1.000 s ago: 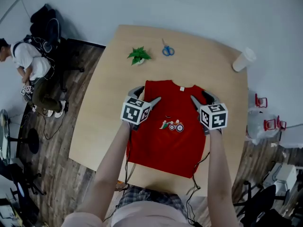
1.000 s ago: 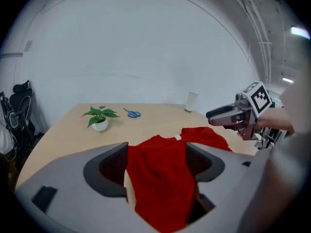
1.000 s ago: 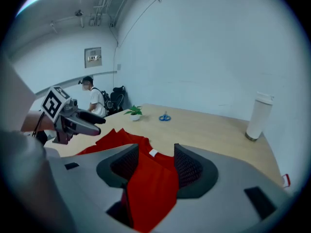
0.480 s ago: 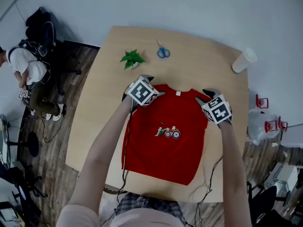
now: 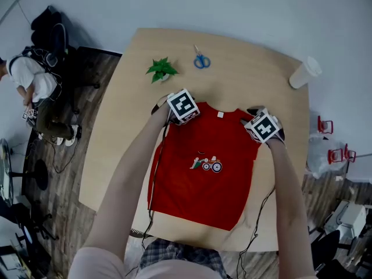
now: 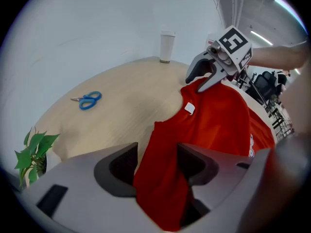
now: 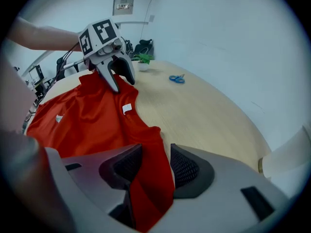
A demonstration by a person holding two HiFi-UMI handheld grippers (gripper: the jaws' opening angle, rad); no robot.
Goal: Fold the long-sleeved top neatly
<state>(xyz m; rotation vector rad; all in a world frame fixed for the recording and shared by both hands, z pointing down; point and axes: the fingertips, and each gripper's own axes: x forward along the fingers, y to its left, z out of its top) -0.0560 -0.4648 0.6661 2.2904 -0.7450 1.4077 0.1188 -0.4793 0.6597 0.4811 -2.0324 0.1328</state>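
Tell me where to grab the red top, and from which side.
Take the red top by its two shoulder corners, coming down from above at its far edge. It lies flat, print up, so those corners should lift and carry toward its near edge. The left gripper and right gripper have that cloth between jaws that have just been closing.

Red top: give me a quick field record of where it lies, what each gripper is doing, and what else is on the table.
garment: red top spread print-up on the table, collar away from the person
left gripper: at the shoulder on its own side, fabric pinched; jaws have just been closing
right gripper: at the other shoulder, fabric pinched; jaws have just been closing
also on table: plant, scissors, cup, all clear of the top
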